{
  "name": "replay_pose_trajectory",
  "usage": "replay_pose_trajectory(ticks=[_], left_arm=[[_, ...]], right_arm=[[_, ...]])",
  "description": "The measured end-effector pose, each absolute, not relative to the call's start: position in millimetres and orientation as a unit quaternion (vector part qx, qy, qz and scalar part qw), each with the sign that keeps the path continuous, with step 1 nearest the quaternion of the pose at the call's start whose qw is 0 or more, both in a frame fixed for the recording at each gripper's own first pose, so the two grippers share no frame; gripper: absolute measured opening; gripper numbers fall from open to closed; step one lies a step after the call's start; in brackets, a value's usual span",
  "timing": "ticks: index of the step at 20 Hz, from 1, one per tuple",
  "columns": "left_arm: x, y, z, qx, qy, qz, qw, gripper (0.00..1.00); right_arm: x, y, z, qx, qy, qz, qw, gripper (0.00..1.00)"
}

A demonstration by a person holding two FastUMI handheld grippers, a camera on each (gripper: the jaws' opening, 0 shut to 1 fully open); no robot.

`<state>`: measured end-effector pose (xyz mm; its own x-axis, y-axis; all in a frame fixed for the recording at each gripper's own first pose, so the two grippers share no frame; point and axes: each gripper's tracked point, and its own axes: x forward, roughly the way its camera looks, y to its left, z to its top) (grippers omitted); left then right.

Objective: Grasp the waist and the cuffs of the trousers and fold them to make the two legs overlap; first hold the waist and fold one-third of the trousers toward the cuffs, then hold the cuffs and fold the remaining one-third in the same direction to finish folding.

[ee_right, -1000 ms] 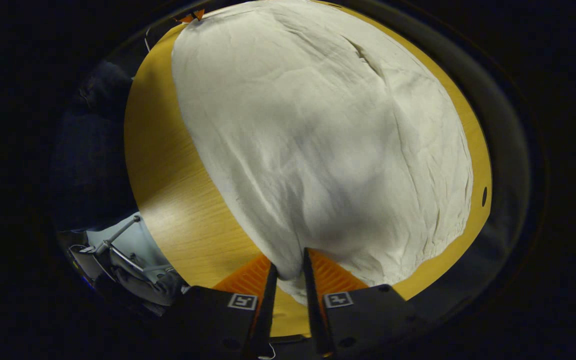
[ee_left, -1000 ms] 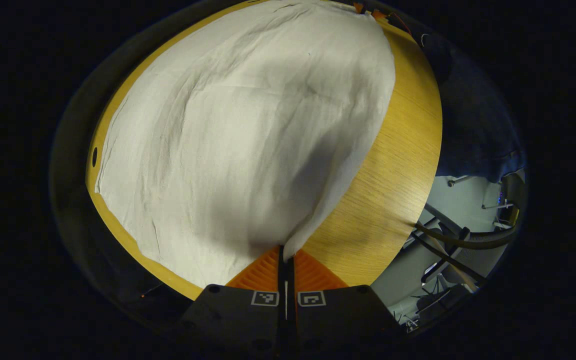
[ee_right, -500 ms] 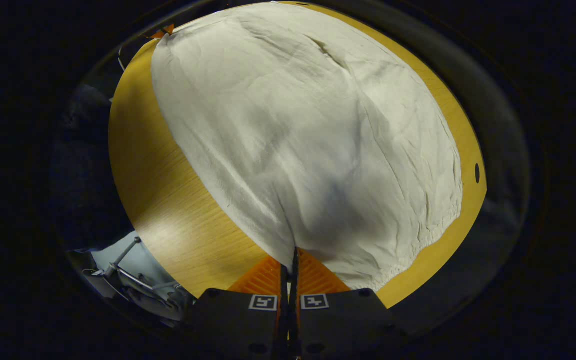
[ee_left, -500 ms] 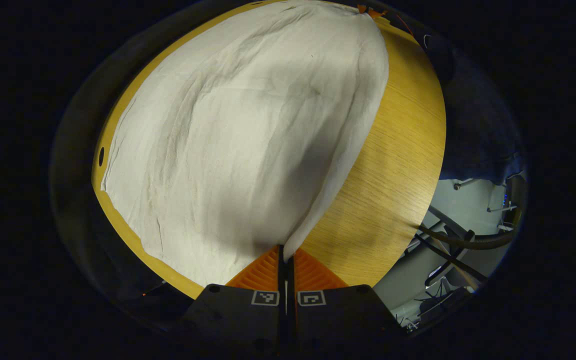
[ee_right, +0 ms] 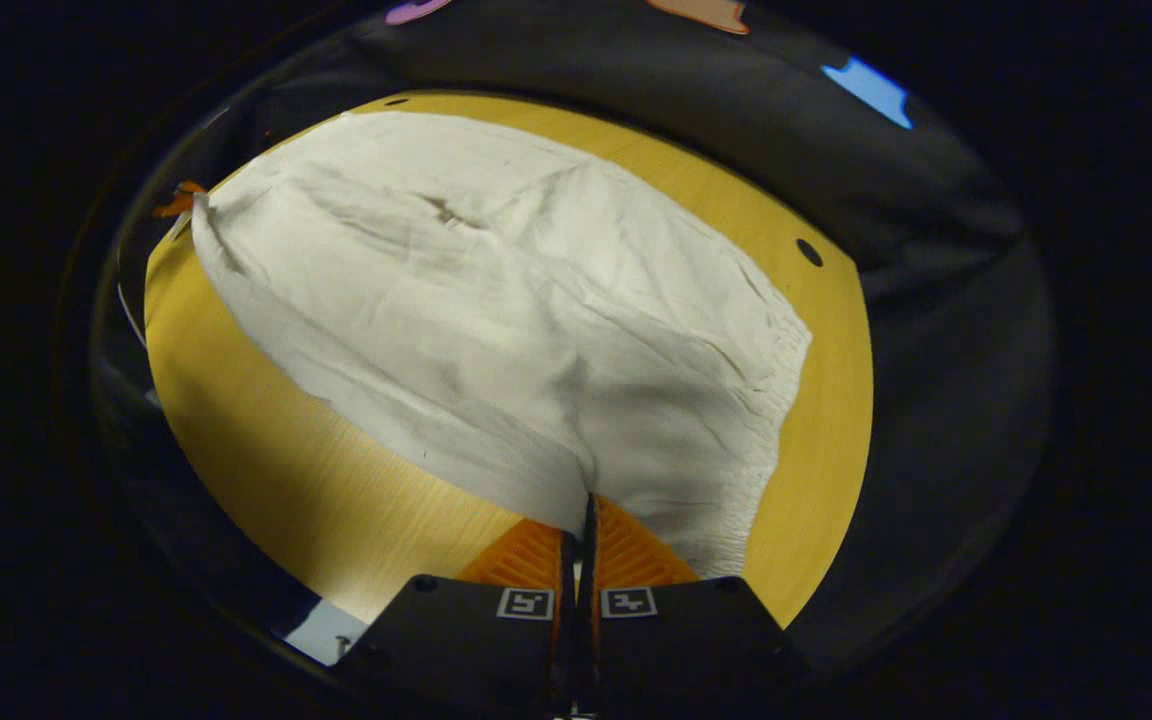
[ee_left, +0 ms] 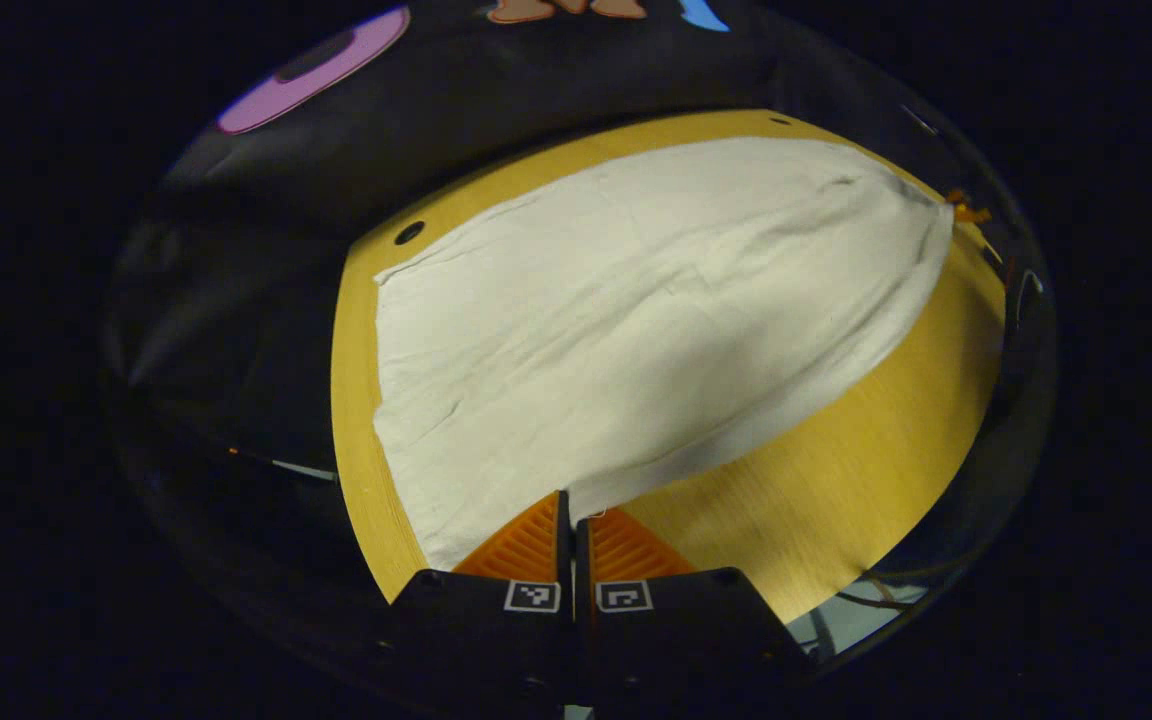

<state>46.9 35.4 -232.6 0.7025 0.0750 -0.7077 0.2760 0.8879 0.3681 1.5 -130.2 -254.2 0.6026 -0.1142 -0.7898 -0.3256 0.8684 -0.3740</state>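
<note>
While spread pale across the counter point(ee_left: 836, 480), trousers point(ee_left: 636, 330) pinched at the near edge by left tongs point(ee_left: 567, 515) and right tongs point(ee_right: 586, 520).

Left gripper view: rides low at desk point(ee_left: 836, 500) near edge, faces along trousers point(ee_left: 636, 330) toward booth wall. Right gripper view: same height, opposite end, facing same wall. Both share trousers point(ee_right: 496, 330), desk point(ee_right: 276, 470).

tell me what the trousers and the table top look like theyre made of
Trousers: likely a thin woven cotton or linen, matte off-white; it creases finely and drapes limp. Table: wood or wood-look laminate, smooth with a slight sheen; fine straight grain lines show.
</note>
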Motion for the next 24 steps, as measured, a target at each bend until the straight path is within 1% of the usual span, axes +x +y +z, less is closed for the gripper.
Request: replay_pose_trajectory(ticks=[1,2,6,7,8,9,10,11,13,18,20,23,24], left_arm=[[61,30,-221,0.213,0.363,-0.038,0.906,0.0],[79,23,-208,0.203,0.339,-0.024,0.919,0.0],[161,-4,-156,0.14,0.257,0.043,0.955,0.0],[156,-2,-146,0.123,0.236,0.06,0.962,0.0],[156,4,-150,0.107,0.213,0.072,0.968,0.0],[182,9,-127,0.093,0.199,0.081,0.972,0.0],[215,0,-132,0.083,0.187,0.089,0.975,0.0],[231,-10,-115,0.076,0.175,0.092,0.977,0.0],[260,-11,-101,0.069,0.154,0.097,0.981,0.0],[327,-3,-93,0.057,0.14,0.12,0.981,0.0],[353,2,-102,0.043,0.143,0.136,0.979,0.0],[381,4,-124,0.04,0.153,0.14,0.977,0.0],[389,6,-134,0.048,0.162,0.143,0.975,0.0]], right_arm=[[-1,-136,-240,-0.236,0.426,0.048,0.872,0.02],[4,-132,-233,-0.224,0.409,0.034,0.884,0.03],[52,-125,-193,-0.162,0.346,-0.018,0.924,0.02],[64,-124,-188,-0.15,0.332,-0.027,0.931,0.02],[79,-122,-182,-0.145,0.32,-0.035,0.936,0.02],[89,-121,-174,-0.139,0.309,-0.043,0.94,0.02],[102,-119,-164,-0.133,0.297,-0.048,0.944,0.02],[117,-118,-157,-0.129,0.283,-0.056,0.949,0.02],[148,-116,-142,-0.114,0.259,-0.068,0.957,0.02],[215,-115,-120,-0.066,0.219,-0.09,0.969,0.02],[242,-114,-127,-0.039,0.213,-0.096,0.971,0.02],[277,-113,-150,-0.005,0.216,-0.092,0.972,0.02],[287,-112,-158,0.003,0.217,-0.088,0.972,0.04]])
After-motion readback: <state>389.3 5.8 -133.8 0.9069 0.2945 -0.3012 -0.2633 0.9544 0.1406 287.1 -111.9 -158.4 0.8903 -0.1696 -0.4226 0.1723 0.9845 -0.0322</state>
